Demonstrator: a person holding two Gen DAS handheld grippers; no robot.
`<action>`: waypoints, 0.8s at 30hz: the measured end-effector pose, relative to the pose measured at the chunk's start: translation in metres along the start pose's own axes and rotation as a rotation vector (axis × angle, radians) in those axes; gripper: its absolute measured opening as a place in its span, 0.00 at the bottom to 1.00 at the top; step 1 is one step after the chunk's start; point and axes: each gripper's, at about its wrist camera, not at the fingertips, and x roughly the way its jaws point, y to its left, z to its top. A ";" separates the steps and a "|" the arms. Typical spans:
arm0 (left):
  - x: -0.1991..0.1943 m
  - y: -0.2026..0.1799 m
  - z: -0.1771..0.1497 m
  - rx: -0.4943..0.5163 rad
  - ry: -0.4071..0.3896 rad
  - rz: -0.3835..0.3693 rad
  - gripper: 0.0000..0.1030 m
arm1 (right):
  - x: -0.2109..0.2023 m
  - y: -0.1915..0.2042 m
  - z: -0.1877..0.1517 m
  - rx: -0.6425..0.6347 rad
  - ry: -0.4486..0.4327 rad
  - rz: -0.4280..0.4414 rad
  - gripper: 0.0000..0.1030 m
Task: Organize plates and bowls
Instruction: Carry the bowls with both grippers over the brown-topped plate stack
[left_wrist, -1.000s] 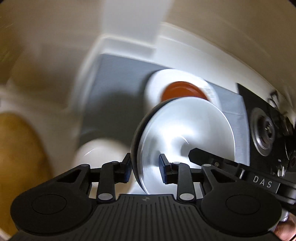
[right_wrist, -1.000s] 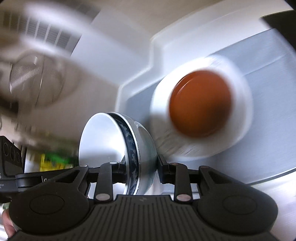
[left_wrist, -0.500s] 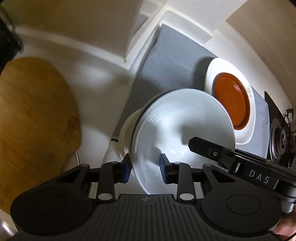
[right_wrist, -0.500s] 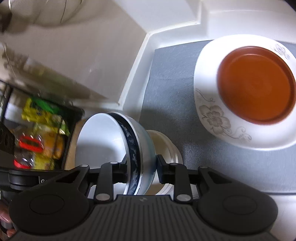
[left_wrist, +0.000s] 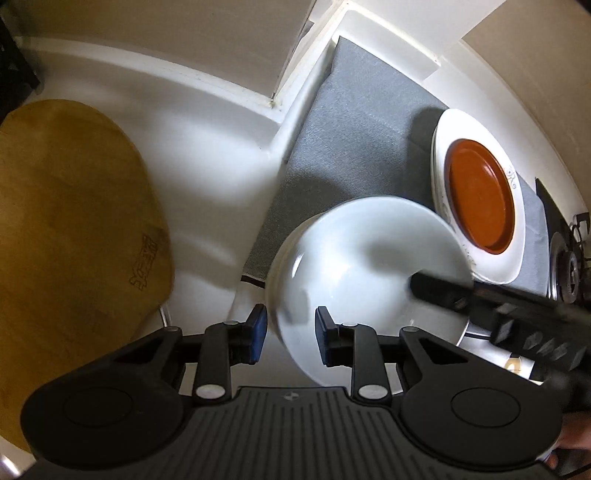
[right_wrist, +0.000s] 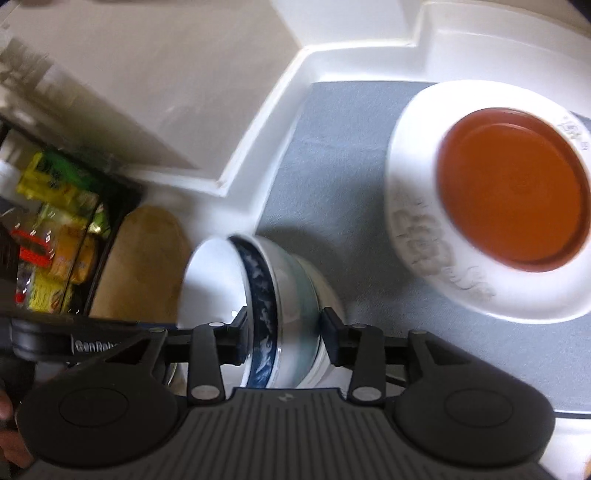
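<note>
We lower the blue-rimmed white ceramic bowl (right_wrist: 258, 295) squarely, both the left tool (left_wrist: 288, 326) and right tool (right_wrist: 282, 332) looking slackened around its rim.

We saw a white counter (left_wrist: 207, 122) carrying a grey mat (left_wrist: 354, 140), with a wooden board (left_wrist: 74, 221) lying just beside the mat.

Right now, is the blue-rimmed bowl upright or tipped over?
Tipped: the blue-rimmed bowl stands on edge, opening sideways, between the right gripper's fingers.
</note>
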 end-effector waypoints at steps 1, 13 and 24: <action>0.000 0.002 -0.002 0.005 -0.007 -0.008 0.28 | -0.003 -0.002 0.001 0.004 -0.005 0.006 0.44; -0.012 -0.006 -0.003 0.160 -0.133 -0.026 0.92 | -0.009 -0.009 0.001 -0.009 -0.026 0.037 0.23; 0.004 0.023 0.001 0.017 -0.084 -0.056 0.84 | -0.006 -0.023 -0.005 0.063 -0.015 0.028 0.39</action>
